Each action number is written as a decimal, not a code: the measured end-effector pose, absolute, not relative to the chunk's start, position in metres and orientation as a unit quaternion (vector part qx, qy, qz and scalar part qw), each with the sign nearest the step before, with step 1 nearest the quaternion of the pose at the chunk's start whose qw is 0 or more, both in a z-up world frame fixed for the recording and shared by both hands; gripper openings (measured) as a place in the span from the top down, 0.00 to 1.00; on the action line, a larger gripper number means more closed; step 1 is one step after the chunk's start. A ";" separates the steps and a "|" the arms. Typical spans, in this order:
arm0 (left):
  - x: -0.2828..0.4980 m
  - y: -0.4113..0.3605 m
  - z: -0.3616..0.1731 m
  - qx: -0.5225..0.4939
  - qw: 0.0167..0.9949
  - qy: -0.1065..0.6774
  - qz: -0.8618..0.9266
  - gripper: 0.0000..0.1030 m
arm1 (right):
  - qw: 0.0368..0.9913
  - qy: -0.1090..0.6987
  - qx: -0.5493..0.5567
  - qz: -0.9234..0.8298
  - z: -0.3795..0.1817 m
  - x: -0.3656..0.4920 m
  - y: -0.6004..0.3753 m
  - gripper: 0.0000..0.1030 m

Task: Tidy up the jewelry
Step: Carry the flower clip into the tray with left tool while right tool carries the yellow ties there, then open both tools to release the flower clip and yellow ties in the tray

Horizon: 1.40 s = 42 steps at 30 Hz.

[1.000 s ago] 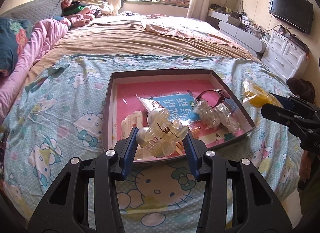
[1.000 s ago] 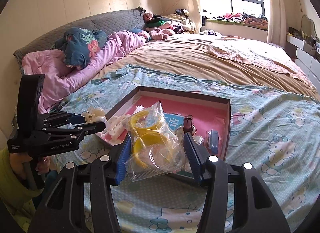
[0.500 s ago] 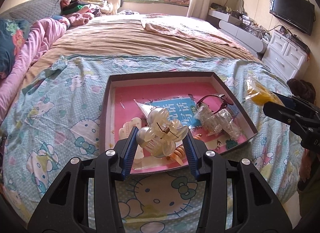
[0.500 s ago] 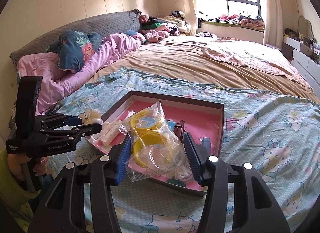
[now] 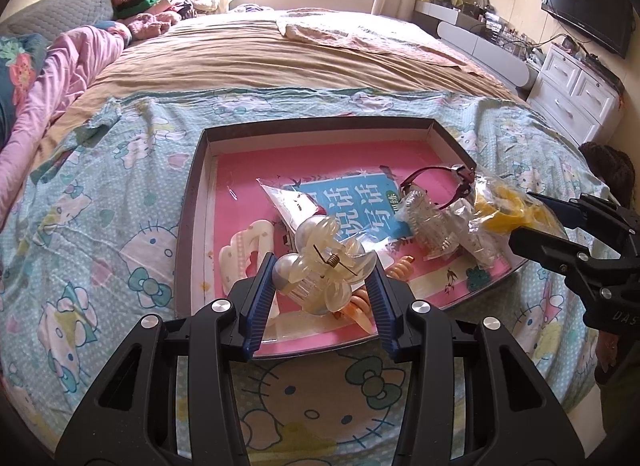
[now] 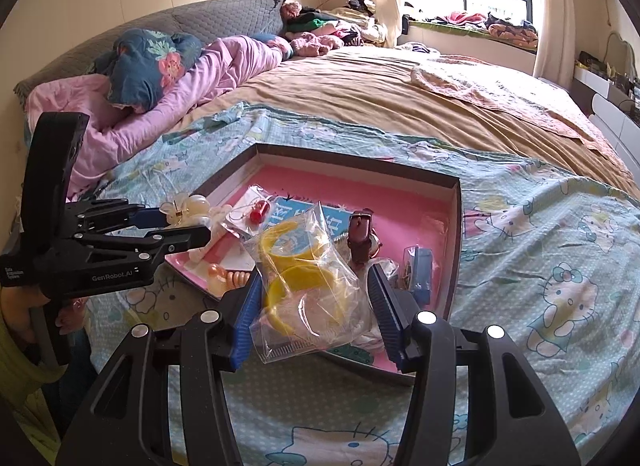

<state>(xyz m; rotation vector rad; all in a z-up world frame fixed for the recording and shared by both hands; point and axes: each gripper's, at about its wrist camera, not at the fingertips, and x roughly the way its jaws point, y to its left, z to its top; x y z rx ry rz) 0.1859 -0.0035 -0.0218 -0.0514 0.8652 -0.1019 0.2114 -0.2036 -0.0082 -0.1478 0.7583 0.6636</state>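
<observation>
Over the near edge of a pink-lined tray [image 5: 192, 201] on the bed, the left gripper [image 5: 322, 286] clamps a pearly hair claw [image 5: 320, 266] between its blue pads, while the right gripper [image 6: 314, 306] pinches a clear bag of yellow bangles [image 6: 304, 286].

left gripper [image 5: 322, 286]: black frame, blue ribbed pads, silver screws | right gripper [image 6: 316, 306]: same build | yellow-green sleeve [image 6: 16, 370]
</observation>
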 end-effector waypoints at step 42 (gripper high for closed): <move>0.212 0.007 -0.043 -0.029 0.898 0.435 -0.052 0.65 | 0.862 0.400 -0.118 0.288 -0.046 0.229 -0.181 0.28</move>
